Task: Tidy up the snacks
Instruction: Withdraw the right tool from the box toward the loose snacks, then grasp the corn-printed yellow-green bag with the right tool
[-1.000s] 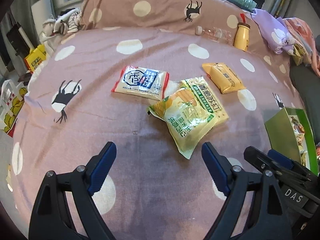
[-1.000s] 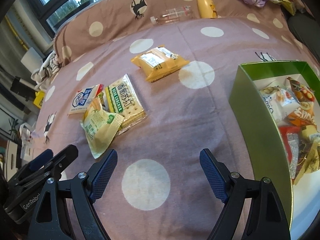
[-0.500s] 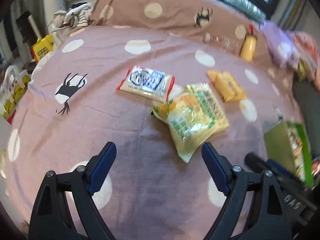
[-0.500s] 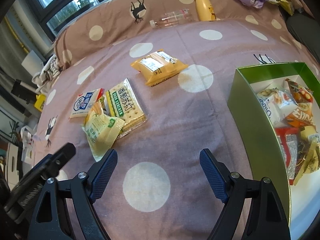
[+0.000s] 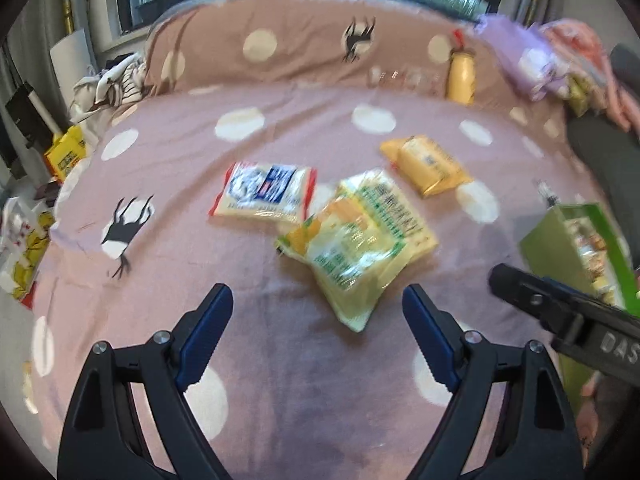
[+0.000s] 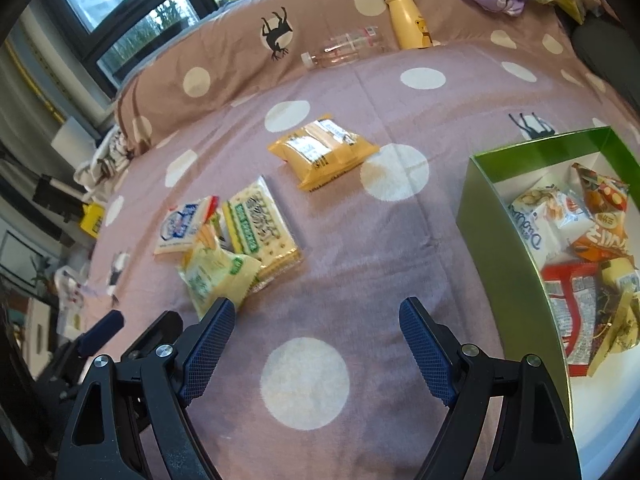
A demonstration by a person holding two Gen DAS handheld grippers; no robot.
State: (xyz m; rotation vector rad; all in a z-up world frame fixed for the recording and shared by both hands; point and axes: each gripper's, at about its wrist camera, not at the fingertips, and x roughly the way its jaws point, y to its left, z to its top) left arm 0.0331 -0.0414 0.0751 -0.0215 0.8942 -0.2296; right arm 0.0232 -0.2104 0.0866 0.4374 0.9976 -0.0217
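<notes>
Spotted bedspread point(image 6: 360, 92) carries four snack packets, unmoved since earlier; left gripper point(image 5: 318, 312) and right gripper point(image 6: 316, 320) stay spread, empty, beside green box point(image 6: 500, 248)

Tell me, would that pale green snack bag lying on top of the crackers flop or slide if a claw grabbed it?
The pale green bag looks puffy and crinkled, so probably light and floppy. Resting tilted on the cracker pack, its glossy film may slide off.

Left gripper point(image 5: 318, 304) and right gripper point(image 6: 316, 316) alike — black angular plastic arms, silver round screws, blue ribbed pads lining the jaws — white "DAS" lettering on one body
</notes>
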